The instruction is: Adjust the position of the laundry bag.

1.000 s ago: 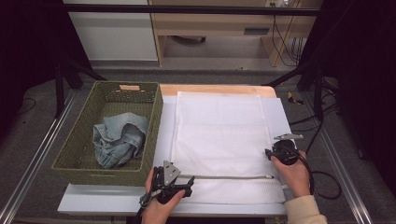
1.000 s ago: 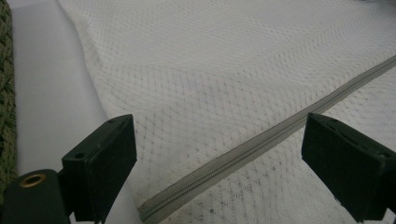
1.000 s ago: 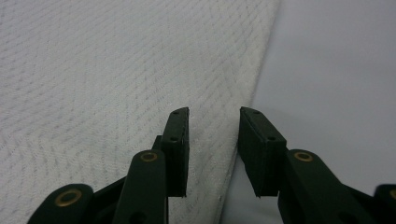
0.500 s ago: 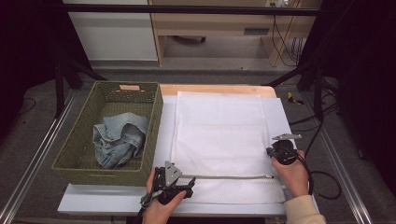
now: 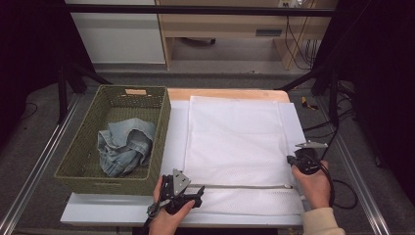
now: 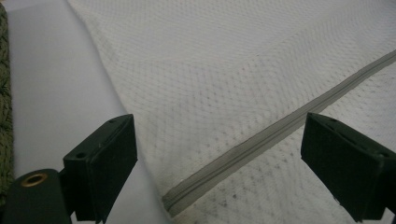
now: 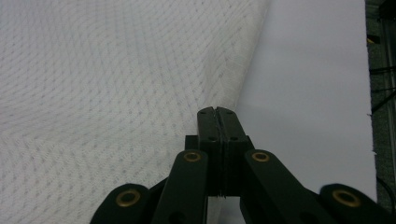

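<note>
Right hand-held gripper just closed at mesh bag edge; zipper runs left-right.

Right claw: jaws have just closed together, now pressed flat against each other at the right edge of the white mesh bag.

No text, brand, number or sign can be read in any of the views. The tan tag on the far rim of the green basket is too small to show any lettering, and the white mesh bag carries no legible print.
</note>
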Motion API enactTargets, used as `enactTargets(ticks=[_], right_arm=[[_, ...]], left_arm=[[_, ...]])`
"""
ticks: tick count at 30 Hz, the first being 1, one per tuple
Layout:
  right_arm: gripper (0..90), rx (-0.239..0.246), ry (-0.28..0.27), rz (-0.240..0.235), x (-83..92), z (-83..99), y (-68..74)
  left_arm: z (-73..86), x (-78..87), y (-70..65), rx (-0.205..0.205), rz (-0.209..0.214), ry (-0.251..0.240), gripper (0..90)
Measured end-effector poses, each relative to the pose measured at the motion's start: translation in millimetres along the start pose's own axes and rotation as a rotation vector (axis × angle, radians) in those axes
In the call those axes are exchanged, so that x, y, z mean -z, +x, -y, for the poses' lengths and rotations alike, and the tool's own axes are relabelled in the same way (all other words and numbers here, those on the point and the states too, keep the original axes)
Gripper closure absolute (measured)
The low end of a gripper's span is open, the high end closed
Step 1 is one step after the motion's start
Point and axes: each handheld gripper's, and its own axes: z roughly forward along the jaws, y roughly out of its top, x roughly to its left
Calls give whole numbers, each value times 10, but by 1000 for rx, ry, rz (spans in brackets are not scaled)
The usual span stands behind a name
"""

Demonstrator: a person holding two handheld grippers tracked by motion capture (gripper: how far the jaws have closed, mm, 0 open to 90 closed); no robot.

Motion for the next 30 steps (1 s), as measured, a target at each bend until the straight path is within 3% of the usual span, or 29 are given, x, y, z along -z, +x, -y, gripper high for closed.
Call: enactTargets(ticks=[11,17,22,30], right_arm=[[884,-48,-23,-1,61,59,-155],[620,-40,-102,-2,171,42,-93],[400,-34,-122,2,271,54,-43],[162,-22,-173,-12,505,166,-1]], left_arm=[[-7,7,12,3,-5,-3,104],[-9,11,7,1,-2,-4,104],[-14,35,15,-1,-4,-10,104],[-34,52,22,-4,-1,-17,103]])
